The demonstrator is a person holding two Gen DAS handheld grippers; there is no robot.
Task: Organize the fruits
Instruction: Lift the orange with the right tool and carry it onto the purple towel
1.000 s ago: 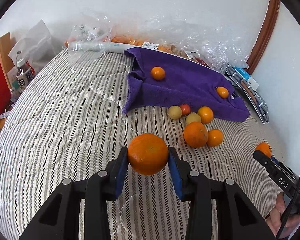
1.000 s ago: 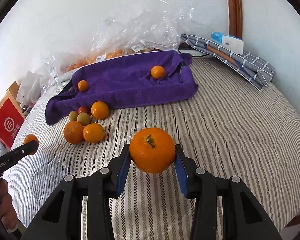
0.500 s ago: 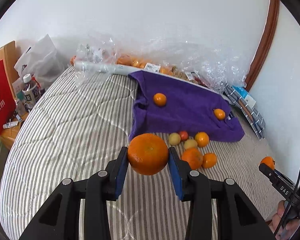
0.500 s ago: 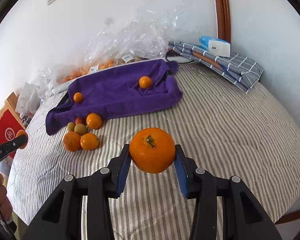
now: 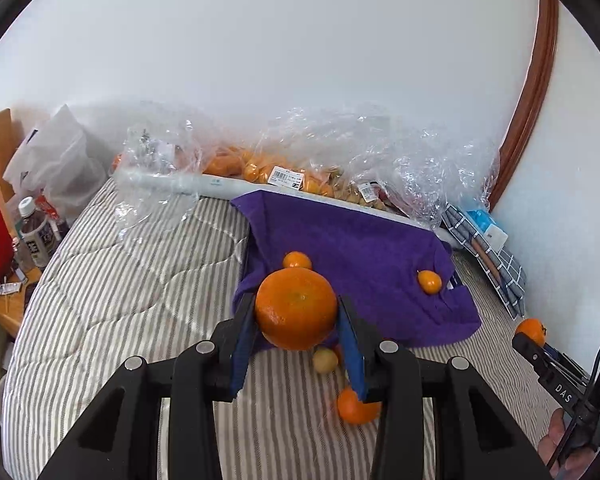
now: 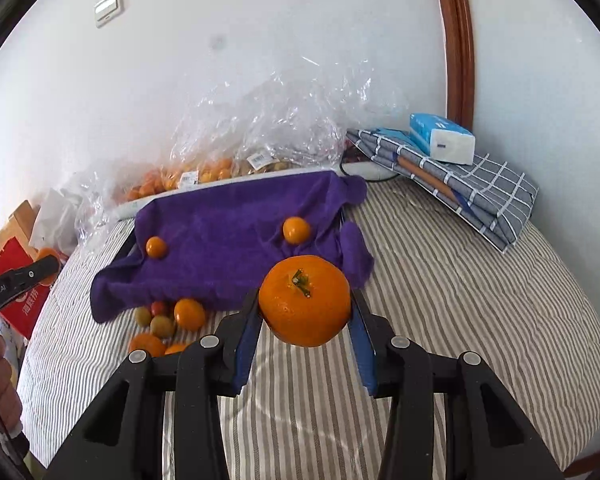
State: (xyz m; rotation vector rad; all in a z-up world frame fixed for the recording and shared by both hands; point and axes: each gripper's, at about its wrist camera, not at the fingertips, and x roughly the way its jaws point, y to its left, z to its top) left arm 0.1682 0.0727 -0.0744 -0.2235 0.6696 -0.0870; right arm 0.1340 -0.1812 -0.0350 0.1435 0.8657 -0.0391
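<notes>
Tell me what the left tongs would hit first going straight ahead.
Probably the purple towel, near the small orange on it. The left tongs hold an orange aimed there; depth is unclear.

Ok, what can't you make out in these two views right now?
- Left view: the loose fruit pile is mostly hidden behind the left tongs and their orange.
- Both views: fruit in the plastic bags is blurred by crinkled film; label print is too small.
</notes>
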